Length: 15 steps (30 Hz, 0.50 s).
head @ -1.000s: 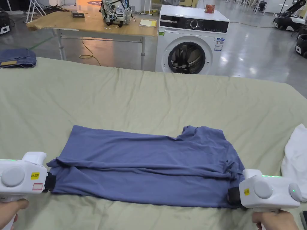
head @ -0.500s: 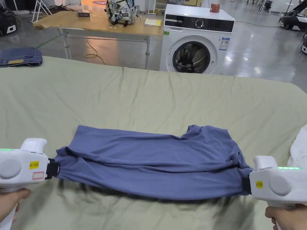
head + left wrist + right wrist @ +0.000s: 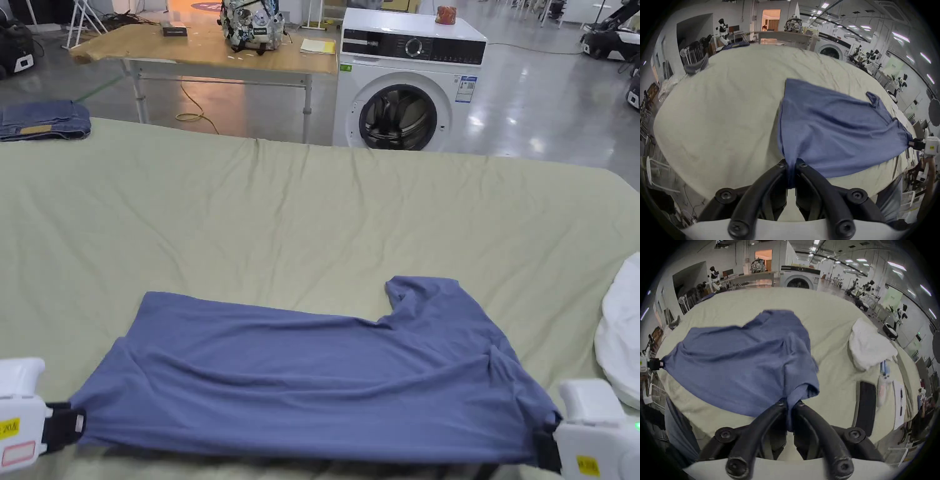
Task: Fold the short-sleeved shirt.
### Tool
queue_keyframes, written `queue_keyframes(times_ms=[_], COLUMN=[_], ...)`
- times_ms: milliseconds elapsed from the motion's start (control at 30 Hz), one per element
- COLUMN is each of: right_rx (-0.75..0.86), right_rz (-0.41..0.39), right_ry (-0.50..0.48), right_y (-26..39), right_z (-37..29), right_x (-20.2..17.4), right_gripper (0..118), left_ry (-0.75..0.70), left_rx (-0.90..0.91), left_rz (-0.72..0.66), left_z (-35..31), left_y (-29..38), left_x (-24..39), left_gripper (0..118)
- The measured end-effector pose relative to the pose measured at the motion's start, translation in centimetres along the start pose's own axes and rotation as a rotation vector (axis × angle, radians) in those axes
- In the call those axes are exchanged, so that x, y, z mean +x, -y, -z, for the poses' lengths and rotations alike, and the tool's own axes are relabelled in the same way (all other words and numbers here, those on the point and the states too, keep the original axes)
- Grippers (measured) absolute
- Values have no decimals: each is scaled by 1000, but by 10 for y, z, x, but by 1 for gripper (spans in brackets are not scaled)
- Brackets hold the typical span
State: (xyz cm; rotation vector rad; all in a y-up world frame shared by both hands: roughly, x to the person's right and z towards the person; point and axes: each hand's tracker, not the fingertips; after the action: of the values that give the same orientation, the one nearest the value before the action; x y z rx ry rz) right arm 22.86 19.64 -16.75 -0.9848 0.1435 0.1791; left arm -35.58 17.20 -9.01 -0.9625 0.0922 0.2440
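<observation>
I have the blue jersey short-sleeved shirt stretched between my two tools, near edge lifted just off the bed while the far part lies on the pale green bedsheet. My left tool is pressed together on the bunched hem corner, and my right tool is pinching the shoulder end, by the sleeve. The shirt looks already doubled lengthwise (one sleeve pokes out at the far right), so I judge one fold done and the crosswise folds left to do. The sheet is creased but roomy. A white crumpled cloth sits just right of the shirt, folded denim jeans rest at the far left corner, and beyond the bed stand a white front-loading washing machine and a wooden counter.
</observation>
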Motion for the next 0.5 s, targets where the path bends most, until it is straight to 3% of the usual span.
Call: queue_keyframes(times_ms=[200, 400, 467, 500], right_rx=[-79, -64, -56, -59], right_rz=[52, 30, 23, 18], right_ry=[11, 48, 58, 67], right_y=[43, 50, 49, 47], right_z=[37, 50, 48, 45], right_x=[5, -1, -2, -2], right_gripper=[4, 5, 9, 21], left_ry=[-18, -37, -33, -24], left_rx=[-52, -56, -56, -53], left_rz=[-32, -11, -11, -29], left_z=[26, 25, 23, 21], left_y=[36, 32, 29, 27], left_x=[-7, -3, -4, -5], left_gripper=[2, 2, 2, 2])
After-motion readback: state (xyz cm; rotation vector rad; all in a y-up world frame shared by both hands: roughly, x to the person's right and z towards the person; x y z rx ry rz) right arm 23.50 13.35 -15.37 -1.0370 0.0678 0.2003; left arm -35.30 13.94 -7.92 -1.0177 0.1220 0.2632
